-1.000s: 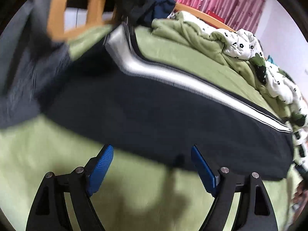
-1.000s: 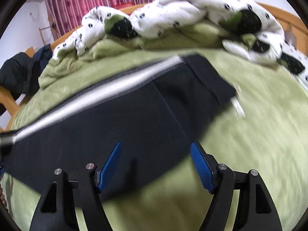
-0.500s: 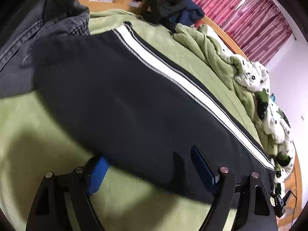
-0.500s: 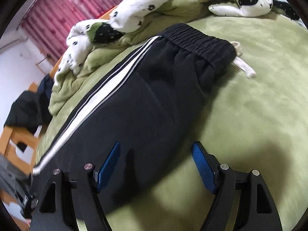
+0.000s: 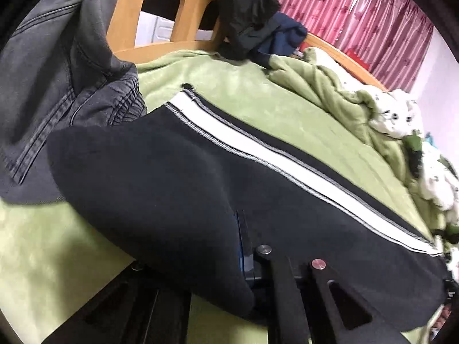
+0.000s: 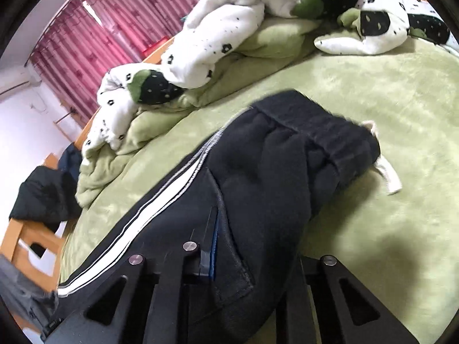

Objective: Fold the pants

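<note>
Black pants [image 5: 178, 172] with a white side stripe [image 5: 258, 154] lie lengthwise on the green blanket [image 5: 258, 106]. In the left wrist view, my left gripper [image 5: 233, 243] is closing its jaws on the near edge of the leg; the pads press the cloth and a fold bulges over the left finger. In the right wrist view, the pants [image 6: 258, 177] show their elastic waistband [image 6: 321, 132] and a white drawstring [image 6: 387, 175]. My right gripper [image 6: 226, 243] is closing on the near edge by the pocket seam, and bunched cloth hides its right finger.
A grey denim garment [image 5: 57, 100] lies beside the leg end. A wooden bed frame [image 5: 126, 14] carries dark jackets [image 5: 246, 8]. A rumpled white quilt [image 6: 229, 28] with black and green patches lines the far side. Red curtains [image 5: 358, 14] hang behind.
Both grippers stood open over the near edge of the pants and have shut on it. The black cloth now bunches up between and over the fingers.
</note>
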{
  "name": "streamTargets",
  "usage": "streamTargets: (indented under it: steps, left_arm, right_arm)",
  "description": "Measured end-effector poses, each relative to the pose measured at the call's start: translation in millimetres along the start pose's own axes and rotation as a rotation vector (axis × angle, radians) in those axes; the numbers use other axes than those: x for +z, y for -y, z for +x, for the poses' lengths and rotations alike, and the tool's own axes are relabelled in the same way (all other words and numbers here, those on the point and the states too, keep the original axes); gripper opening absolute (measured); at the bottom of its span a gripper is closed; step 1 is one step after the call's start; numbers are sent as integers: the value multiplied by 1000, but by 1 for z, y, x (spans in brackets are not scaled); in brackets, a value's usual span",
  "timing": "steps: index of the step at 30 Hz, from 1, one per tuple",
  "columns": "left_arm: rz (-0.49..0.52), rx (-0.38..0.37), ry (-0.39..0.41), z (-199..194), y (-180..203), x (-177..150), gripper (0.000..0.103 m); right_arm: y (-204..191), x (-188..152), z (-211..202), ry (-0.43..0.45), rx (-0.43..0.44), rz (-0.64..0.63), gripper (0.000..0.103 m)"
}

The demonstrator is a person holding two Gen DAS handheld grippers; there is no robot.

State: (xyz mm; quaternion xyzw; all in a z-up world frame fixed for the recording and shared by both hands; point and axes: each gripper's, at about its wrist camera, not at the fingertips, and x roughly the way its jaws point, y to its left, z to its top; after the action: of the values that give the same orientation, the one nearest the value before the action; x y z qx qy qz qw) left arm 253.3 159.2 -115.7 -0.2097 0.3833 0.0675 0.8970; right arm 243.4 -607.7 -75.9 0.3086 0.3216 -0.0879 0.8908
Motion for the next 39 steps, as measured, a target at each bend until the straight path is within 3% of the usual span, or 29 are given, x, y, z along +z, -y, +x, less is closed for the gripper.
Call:
streamTargets:
  steps: [6, 12, 15, 18, 19, 20, 22, 27, 32, 33, 34, 36, 39]
  left_arm:
    - [140, -27, -85, -57, 19, -56, 10]
    - [167, -96, -145, -98, 20, -123, 11]
    - [214, -65, -147, -100, 25, -144, 12]
    - [232, -43, -129, -100, 22, -152, 17]
    - [230, -23, -125, -103, 21, -154, 24]
    - [229, 7, -123, -105, 22, -154, 39]
    - [241, 61, -110, -116, 20, -158, 60]
    - [313, 103, -97, -141, 10, -169, 67]
    - [304, 149, -75, -155, 8, -168, 70]
    - [301, 158, -69, -157, 10, -168, 70]
    - [302, 168, -57, -161, 13, -165, 70]
    - [319, 169, -31, -169, 15, -162, 70]
    - [370, 177, 16, -181, 24, -153, 70]
  right_arm:
    - [41, -12, -77, -11, -21, -11, 16]
    - [117, -45, -152, -32, -49, -6, 16]
    - [142, -57, -166, -42, -60, -12, 17]
    - [150, -72, -159, -64, -79, -33, 25]
    - [151, -77, -158, -70, -95, -37, 32]
    - [154, -85, -161, -61, -109, -30, 37]
    - [161, -95, -174, -26, -111, -8, 55]
    - [182, -87, -180, 32, -96, 94, 70]
    - [206, -59, -146, 18, -38, 309, 71]
    - [206, -55, -143, 16, -51, 332, 64]
    - [203, -47, -144, 26, -78, 334, 46]
    - [192, -29, -155, 59, -74, 235, 40]
    - [184, -3, -186, 123, 3, 138, 39]
